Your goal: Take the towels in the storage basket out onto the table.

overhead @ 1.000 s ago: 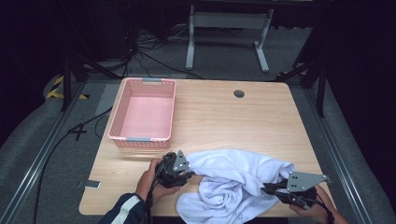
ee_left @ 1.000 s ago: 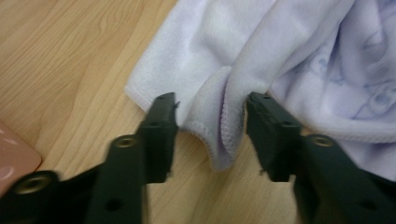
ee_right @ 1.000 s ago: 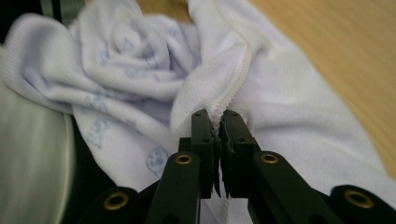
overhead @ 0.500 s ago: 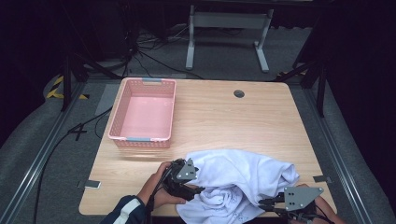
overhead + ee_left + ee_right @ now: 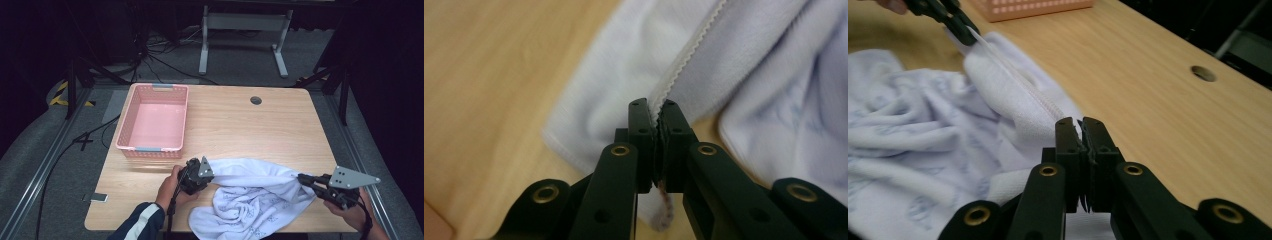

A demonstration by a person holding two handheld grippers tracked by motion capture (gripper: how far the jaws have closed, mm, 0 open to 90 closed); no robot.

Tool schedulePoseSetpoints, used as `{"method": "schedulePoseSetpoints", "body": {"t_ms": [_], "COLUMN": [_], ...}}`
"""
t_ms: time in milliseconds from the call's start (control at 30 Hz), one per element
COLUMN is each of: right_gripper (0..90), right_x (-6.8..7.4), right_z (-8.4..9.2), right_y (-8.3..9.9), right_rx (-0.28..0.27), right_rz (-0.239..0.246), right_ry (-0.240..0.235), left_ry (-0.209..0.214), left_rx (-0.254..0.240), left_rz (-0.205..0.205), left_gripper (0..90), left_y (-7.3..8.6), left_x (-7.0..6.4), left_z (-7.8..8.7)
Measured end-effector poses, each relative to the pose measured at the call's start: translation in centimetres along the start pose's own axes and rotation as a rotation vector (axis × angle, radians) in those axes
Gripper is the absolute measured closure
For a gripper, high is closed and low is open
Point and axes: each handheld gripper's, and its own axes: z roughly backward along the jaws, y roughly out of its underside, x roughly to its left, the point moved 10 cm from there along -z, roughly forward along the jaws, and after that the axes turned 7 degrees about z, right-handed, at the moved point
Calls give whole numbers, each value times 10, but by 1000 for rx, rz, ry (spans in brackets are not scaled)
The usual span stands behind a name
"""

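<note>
- Your left gripper (image 5: 212, 169) pinches the stitched hem of the white towel (image 5: 255, 197); its jaws have just been closing and now clamp the edge, with the hem between the pads.
- Your right gripper (image 5: 302, 178) is also clamped on the towel's hem, near the table's right edge.
- The towel lies crumpled along the near edge of the table (image 5: 240, 120), towards the near right corner, with its top edge pulled fairly taut between the two grippers.
- The pink basket (image 5: 154, 120) sits by the table's left edge, well apart from the towel and just beyond your left hand (image 5: 167, 186); nothing lies between it and the cloth.
- A round cable hole (image 5: 256, 100) sits near the far edge, well clear of the cloth.
- Off the table, a small flat device (image 5: 97, 198) lies on the floor by the near left corner, and cables (image 5: 85, 142) trail along the left side.
- The left gripper view gives you the zigzag stitching of the hem (image 5: 684, 55) running straight into the closed jaws, a detail too small in the high view.
- The right gripper view shows the hem (image 5: 1023, 95) stretching away to your other gripper (image 5: 960, 27) and the basket's lower wall (image 5: 1033, 7) behind it.
- The high view alone shows the loose folds hanging over the near edge.
</note>
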Motion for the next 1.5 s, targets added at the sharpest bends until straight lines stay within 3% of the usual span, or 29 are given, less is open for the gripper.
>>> {"method": "schedulePoseSetpoints", "body": {"t_ms": [67,100,167,200,233,267,300,333,400,500,567,600,633,733,767,800,833,867,900,933,967,1067,1133,1233,1300,1400,1467,1500], "right_gripper": [868,868,867,867,867,867,866,866,865,864,863,861,858,813,731,731,706,671,582,582,548,536,548,552,543,538,522,522], "right_x": [-7,-17,-53,-53,-82,-82,-106,-106,-128,-151,-162,-166,-168,-165,-161,-161,-160,-156,-152,-152,-152,-156,-166,-179,-182,-181,-178,-177], "right_z": [-1,-2,-11,-11,-23,-23,-38,-38,-57,-81,-101,-110,-123,-149,-158,-158,-163,-168,-169,-169,-164,-154,-140,-129,-130,-136,-142,-144], "right_y": [-1,-2,-9,-9,-14,-14,-14,-14,-12,-11,-8,-6,-3,4,6,6,6,6,5,5,9,14,24,48,62,73,79,83], "right_rx": [3,15,46,46,77,77,122,122,170,211,249,270,288,343,370,370,376,369,336,336,329,305,278,317,348,365,389,409], "right_rz": [2,0,-2,-2,-11,-11,-4,-4,-16,-37,-38,-44,-57,-40,-37,-37,-43,-55,-89,-89,-149,-187,-248,-287,-339,-338,-336,-326], "right_ry": [18,43,114,114,157,157,189,189,213,244,254,256,250,227,212,212,215,199,166,166,152,142,168,224,228,227,218,223], "left_ry": [-56,-96,-141,-164,-205,-221,-281,-281,-291,-369,-405,-406,-412,-455,-433,-433,-393,-403,-390,-370,-370,-343,-329,-304,-300,-314,-296,-295], "left_rx": [-29,-53,-87,-106,-130,-140,-128,-128,-83,-49,-9,10,28,120,140,140,152,145,137,147,131,141,130,118,110,101,45,35], "left_rz": [-14,-9,3,24,31,48,68,68,140,155,175,204,207,211,207,207,232,224,217,225,226,230,235,245,247,254,255,246], "left_gripper": [866,868,867,867,867,867,866,866,864,865,864,864,862,860,832,811,811,760,699,699,649,645,670,673,674,658,611,646], "left_y": [-16,-29,-50,-61,-76,-83,-98,-98,-107,-115,-115,-112,-110,-98,-97,-97,-96,-97,-98,-99,-100,-98,-95,-91,-90,-90,-95,-96], "left_x": [7,13,25,32,42,48,67,67,86,110,127,134,138,150,147,147,140,137,132,128,125,117,114,113,114,116,112,111], "left_z": [1,1,1,1,-1,-3,-11,-11,-29,-44,-55,-63,-67,-83,-87,-87,-95,-98,-101,-103,-106,-112,-114,-112,-111,-111,-110,-108]}}
